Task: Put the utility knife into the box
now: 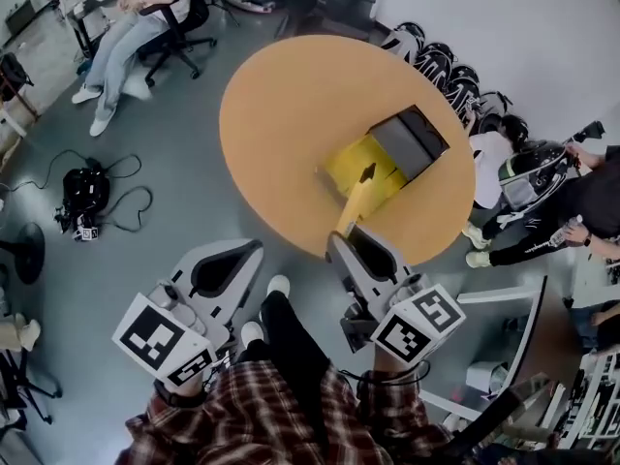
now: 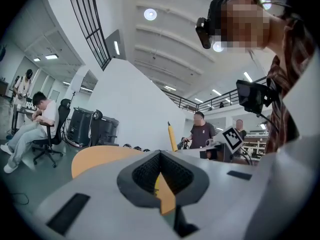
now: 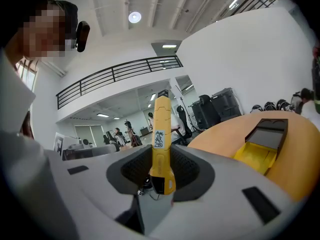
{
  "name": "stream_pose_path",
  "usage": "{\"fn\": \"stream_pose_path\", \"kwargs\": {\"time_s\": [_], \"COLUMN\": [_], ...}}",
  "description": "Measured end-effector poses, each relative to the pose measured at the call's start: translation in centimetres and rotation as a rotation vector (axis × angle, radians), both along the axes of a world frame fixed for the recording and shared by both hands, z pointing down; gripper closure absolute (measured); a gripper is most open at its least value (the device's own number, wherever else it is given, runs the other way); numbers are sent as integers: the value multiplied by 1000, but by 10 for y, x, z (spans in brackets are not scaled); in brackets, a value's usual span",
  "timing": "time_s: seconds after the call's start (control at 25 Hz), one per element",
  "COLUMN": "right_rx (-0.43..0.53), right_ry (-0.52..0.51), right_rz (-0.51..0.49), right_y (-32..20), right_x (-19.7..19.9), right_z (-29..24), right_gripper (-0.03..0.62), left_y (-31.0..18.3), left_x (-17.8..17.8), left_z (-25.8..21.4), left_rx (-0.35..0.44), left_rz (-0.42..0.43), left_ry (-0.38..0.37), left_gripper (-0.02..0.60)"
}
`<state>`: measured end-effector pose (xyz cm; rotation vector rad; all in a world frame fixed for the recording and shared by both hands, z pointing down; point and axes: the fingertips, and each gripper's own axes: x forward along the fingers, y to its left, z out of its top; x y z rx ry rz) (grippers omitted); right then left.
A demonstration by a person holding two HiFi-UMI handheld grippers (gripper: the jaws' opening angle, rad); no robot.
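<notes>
Right gripper (image 1: 341, 237) (image 3: 161, 170): jaws are pinching the rear end of the yellow plastic utility knife (image 1: 356, 200) (image 3: 161, 131), pressed against it from both sides. The knife is sticking straight out along the jaws, a small white label is showing on its body, and its dark tip is pointing away from the person.

In the head view the knife is hanging over the near edge of the round orange wooden table (image 1: 286, 124) (image 3: 220, 134), its tip reaching over the yellow inside of the box.

Yellow cardboard box (image 1: 360, 163) (image 3: 256, 155): is sitting open on the table toward its right side, with a dark grey flap (image 1: 412, 141) lying back on its far end. The knife is not yet lying inside.

Left gripper (image 1: 256, 247) (image 2: 160, 154): jaws are pressing together with nothing between them. It is hovering off the table's near edge, well apart from the box.

Surroundings: a seated person (image 1: 131, 17) is occupying a black office chair at the upper left; a black device with looping cables (image 1: 85, 197) is lying on the grey floor; a row of helmets (image 1: 448, 66) is lining the white wall.
</notes>
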<state>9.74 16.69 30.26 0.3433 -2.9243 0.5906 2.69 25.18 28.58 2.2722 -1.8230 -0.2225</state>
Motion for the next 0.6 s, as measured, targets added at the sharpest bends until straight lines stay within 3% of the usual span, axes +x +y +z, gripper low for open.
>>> {"fn": "stream_pose_path", "kwargs": {"time_s": [0.4,0.6], "right_rx": [8,25], "right_ry": [-16,-20], "right_rz": [51,86], "right_y": [-127,-186], "right_x": [-64,-76], "right_z": [-5,-17], "right_gripper": [473,473], "left_y": [-136,-197], "left_x": [-60,-72], "left_z": [-8,-21], "left_rx": [3,0], "left_rz": [96,142], "left_ry": [-20,-37], "left_gripper": [571,571]}}
